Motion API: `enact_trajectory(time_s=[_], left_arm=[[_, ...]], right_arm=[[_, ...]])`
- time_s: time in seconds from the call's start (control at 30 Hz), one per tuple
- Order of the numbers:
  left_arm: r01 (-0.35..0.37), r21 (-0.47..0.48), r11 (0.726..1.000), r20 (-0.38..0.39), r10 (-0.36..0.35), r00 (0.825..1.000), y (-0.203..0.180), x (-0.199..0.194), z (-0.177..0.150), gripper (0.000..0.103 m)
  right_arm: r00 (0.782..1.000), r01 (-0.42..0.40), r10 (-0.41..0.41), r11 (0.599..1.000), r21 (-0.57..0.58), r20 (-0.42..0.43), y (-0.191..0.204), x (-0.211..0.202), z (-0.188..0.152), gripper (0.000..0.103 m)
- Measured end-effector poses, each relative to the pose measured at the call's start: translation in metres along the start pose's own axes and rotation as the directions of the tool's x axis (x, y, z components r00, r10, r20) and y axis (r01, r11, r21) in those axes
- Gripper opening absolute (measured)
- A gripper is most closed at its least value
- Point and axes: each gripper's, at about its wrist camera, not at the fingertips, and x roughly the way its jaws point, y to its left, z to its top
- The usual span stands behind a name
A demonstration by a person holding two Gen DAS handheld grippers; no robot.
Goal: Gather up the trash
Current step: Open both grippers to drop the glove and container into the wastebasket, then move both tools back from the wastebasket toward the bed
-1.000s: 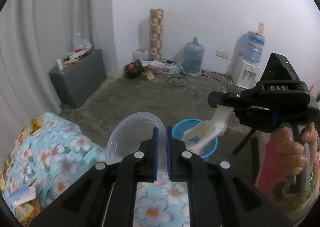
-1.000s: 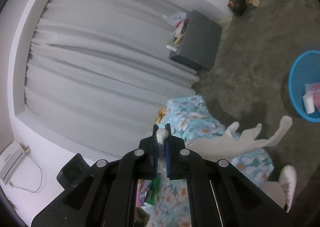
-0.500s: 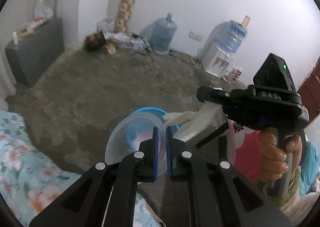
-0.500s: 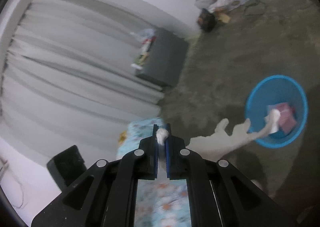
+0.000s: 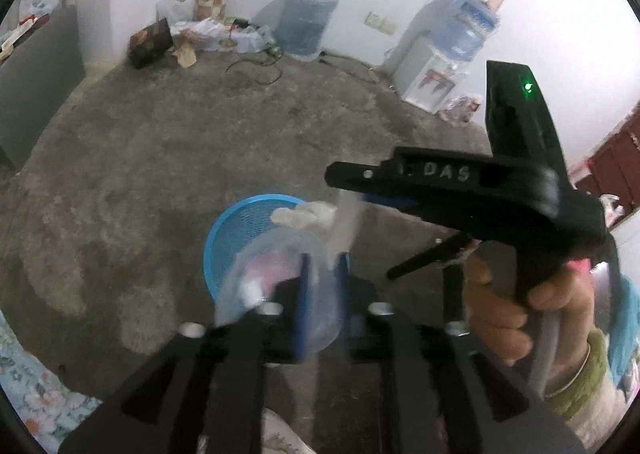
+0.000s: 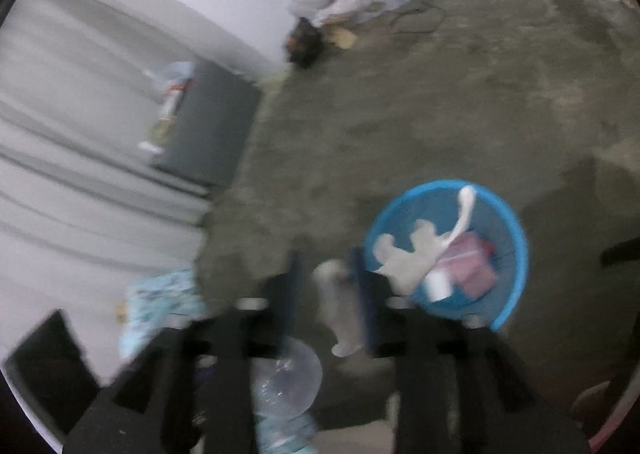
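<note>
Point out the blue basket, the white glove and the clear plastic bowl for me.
blue basket (image 6: 516, 225): right wrist view, on its far right rim.
white glove (image 6: 404, 258): right wrist view, on its palm over the basket.
clear plastic bowl (image 5: 276, 254): left wrist view, on its see-through wall.

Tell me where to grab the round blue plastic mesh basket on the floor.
Far rim, from straight above, one finger inside the wall, one outside. The blue mesh basket stands upright, open-topped, likely too wide to span; a white rubber glove crosses its near edge.
</note>
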Motion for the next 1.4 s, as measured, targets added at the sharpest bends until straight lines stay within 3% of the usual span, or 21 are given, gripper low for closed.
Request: enact_trajectory(time_s=[0.07,0.17,0.23,0.37,0.57,0.73,0.93,1.17,1.27,1.4], left_arm=[[-0.046,-0.023,0.999,0.002,0.046,0.999,0.003,0.011,0.002,0.048],[-0.059,-0.054,0.997,-0.006,0.058,0.998,0.006,0.014,0.002,0.051],[-0.033,-0.058,0.998,0.012,0.034,0.999,0.007,0.005,0.000,0.055],[-0.060,-0.012,0.998,0.048,0.060,0.997,0.001,-0.020,-0.005,0.061],[-0.032,-0.023,0.999,0.105,0.035,0.994,0.002,-0.066,-0.019,0.065],[-0.070,-0.055,0.996,0.171,0.078,0.982,0.010,-0.125,-0.047,0.065],[-0.134,-0.137,0.982,0.270,0.167,0.948,0.022,-0.199,-0.082,0.067],[-0.168,-0.194,0.967,0.354,0.229,0.907,0.021,-0.265,-0.131,0.069],[-0.192,-0.224,0.956,0.390,0.268,0.881,0.022,-0.292,-0.155,0.069],[-0.220,-0.268,0.938,0.431,0.320,0.844,0.024,-0.319,-0.186,0.069]], right_arm=[[0.995,0.100,-0.100,0.995,-0.020,-0.014,-0.017,0.015,0.002,0.056],[0.977,0.211,-0.211,0.977,-0.021,-0.035,-0.039,0.027,-0.006,0.056],[0.977,0.210,-0.210,0.978,0.013,-0.035,-0.050,0.024,-0.013,0.056],[0.979,0.206,-0.206,0.979,0.010,-0.016,-0.053,0.004,-0.035,0.059],[0.974,0.218,-0.213,0.974,-0.065,0.075,-0.017,-0.027,-0.062,0.071],[0.964,0.219,-0.189,0.963,-0.155,0.186,0.025,-0.062,-0.087,0.085],[0.931,0.267,-0.181,0.930,-0.255,0.316,0.074,-0.104,-0.117,0.094],[0.895,0.315,-0.153,0.882,-0.350,0.420,0.111,-0.128,-0.150,0.095],[0.875,0.350,-0.154,0.856,-0.380,0.460,0.124,-0.134,-0.166,0.095],[0.864,0.376,-0.146,0.825,-0.423,0.483,0.139,-0.137,-0.184,0.095]])
